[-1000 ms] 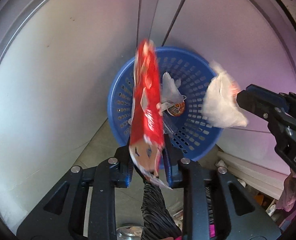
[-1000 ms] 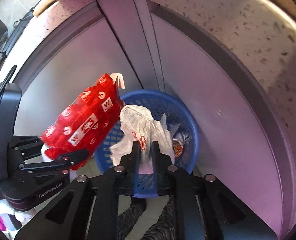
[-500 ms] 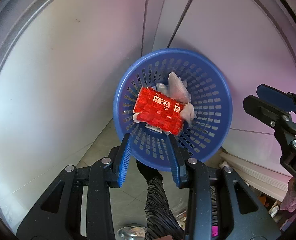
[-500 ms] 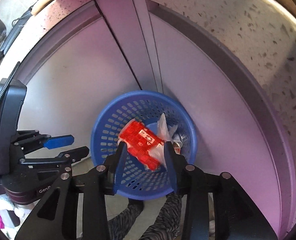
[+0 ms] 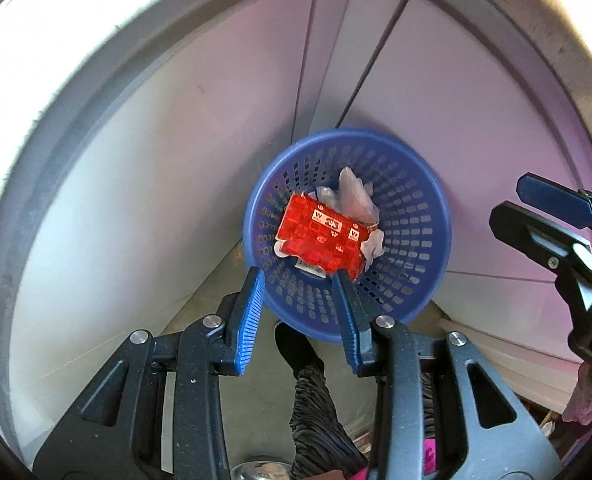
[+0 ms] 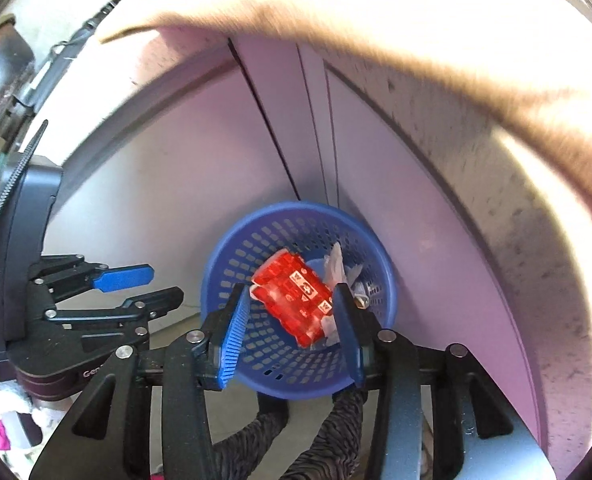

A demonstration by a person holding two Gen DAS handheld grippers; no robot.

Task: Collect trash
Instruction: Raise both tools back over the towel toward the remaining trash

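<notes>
Both grippers hang over the blue basket (image 5: 432, 240) with nothing in them. The left gripper (image 5: 298, 296) sits parted and empty, and the right gripper (image 6: 289, 320) is opening, nothing between its jaws. The red wrapper (image 5: 322, 236) lies inside the basket, center frame, on crumpled clear plastic (image 5: 354, 194).

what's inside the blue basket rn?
In the blue basket: a red wrapper lying on top, crumpled clear plastic beside and under it. Whatever sits beneath the wrapper at the bottom is covered.
</notes>
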